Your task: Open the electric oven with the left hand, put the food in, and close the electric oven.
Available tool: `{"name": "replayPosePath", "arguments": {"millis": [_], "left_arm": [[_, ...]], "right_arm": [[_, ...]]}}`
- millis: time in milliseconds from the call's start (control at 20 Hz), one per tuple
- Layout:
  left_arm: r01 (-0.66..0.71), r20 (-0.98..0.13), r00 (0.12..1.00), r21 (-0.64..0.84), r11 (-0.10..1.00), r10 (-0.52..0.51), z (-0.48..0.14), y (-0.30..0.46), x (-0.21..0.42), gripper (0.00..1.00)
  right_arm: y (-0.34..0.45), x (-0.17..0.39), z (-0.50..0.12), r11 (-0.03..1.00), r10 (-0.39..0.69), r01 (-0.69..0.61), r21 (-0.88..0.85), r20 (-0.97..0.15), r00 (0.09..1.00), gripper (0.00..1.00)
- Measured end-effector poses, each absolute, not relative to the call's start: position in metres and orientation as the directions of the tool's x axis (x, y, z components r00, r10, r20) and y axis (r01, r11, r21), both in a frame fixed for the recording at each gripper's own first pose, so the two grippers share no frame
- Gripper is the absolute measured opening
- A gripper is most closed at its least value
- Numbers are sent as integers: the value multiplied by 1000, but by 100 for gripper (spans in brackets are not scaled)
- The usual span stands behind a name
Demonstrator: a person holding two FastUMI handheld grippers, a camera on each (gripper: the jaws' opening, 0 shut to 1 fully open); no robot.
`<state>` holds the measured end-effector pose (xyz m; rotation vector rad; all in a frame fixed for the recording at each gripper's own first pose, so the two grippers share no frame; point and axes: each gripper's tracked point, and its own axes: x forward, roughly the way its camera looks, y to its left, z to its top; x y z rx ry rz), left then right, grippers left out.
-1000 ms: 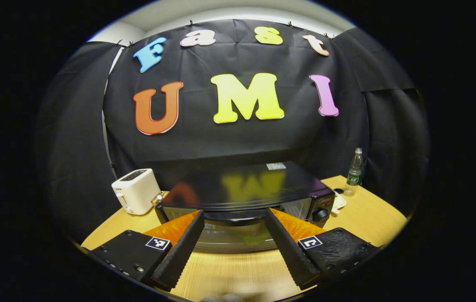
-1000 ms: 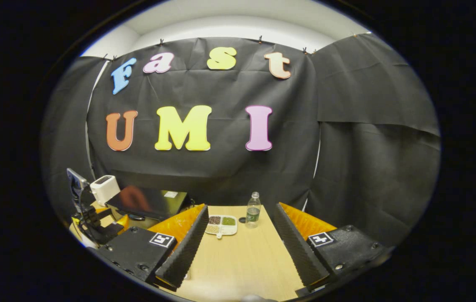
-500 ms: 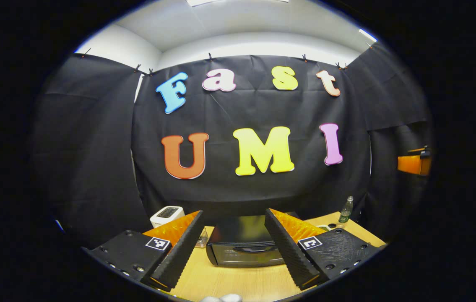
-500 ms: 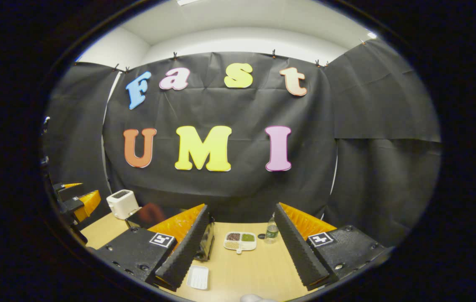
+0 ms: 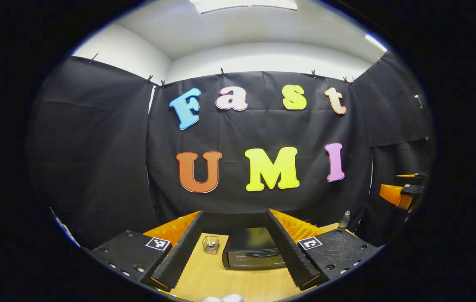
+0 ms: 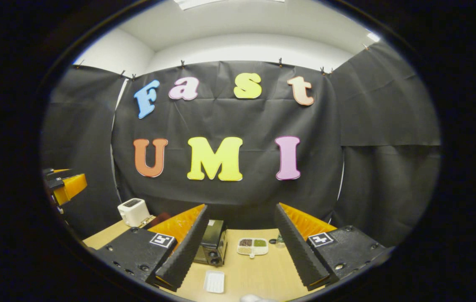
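Left gripper view, left tool [image 5: 233, 247] agape, oven [image 5: 253, 253] partly hidden, right tool [image 6: 241, 247] agape

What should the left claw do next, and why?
Probably reach toward the oven. Its door looks shut, its handle faces the left claw, which is open, empty and well back from it. The food tray waits on the table.

Oven [image 5: 254, 251] partly hidden behind the left gripper's right finger [image 5: 290, 247]; in the right gripper view, behind the right gripper's left finger [image 6: 183, 251]. Bottle [image 5: 344, 219] small, base hidden. Tray [image 6: 253, 246] contents too small to tell. Toaster [image 6: 133, 212] base cut by desk [image 6: 242, 277] clutter, unclear.
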<state>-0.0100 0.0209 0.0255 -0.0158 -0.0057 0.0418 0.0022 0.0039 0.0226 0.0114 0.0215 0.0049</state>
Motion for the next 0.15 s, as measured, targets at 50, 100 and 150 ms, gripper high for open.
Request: {"name": "replayPosePath", "arguments": {"millis": [50,100,150], "left_arm": [[-34,3,999,-17,999,34,26,20,-11,95],[-27,4,1000,-15,1000,27,26,20,-12,95],[-21,5,1000,-13,1000,21,27,18,-13,95]], "right_arm": [[6,0,23,1000,4,-4,11,-22,1000,95],[8,-2,24,1000,2,-2,7,-21,1000,95],[8,-4,26,1000,-2,2,3,-20,1000,95]]}}
